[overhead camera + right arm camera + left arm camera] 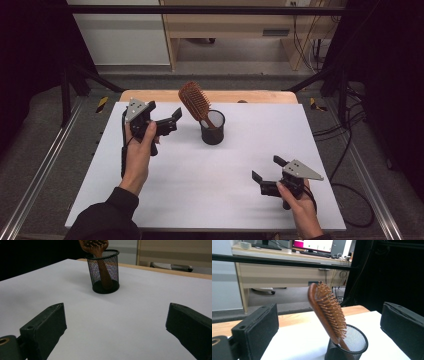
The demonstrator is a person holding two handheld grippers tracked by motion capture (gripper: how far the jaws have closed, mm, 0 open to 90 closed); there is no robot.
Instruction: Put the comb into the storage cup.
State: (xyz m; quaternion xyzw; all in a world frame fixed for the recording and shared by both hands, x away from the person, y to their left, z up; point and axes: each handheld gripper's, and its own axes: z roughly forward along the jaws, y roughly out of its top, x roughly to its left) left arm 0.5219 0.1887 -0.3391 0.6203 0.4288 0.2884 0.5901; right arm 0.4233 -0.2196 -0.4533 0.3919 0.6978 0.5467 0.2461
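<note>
Left hand-held gripper (172, 118) and right hand-held gripper (266, 168) gape wide.

Reddish-brown wooden hairbrush (194, 100), black mesh cup (213, 128), white table (210, 175), black tongs (173, 119)

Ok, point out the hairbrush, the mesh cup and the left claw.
hairbrush (329, 312), left gripper view, on the bristle face of the head.
mesh cup (108, 263), right gripper view, on its mesh wall.
left claw (169, 121), high view, midway between its open fingertips.
</note>
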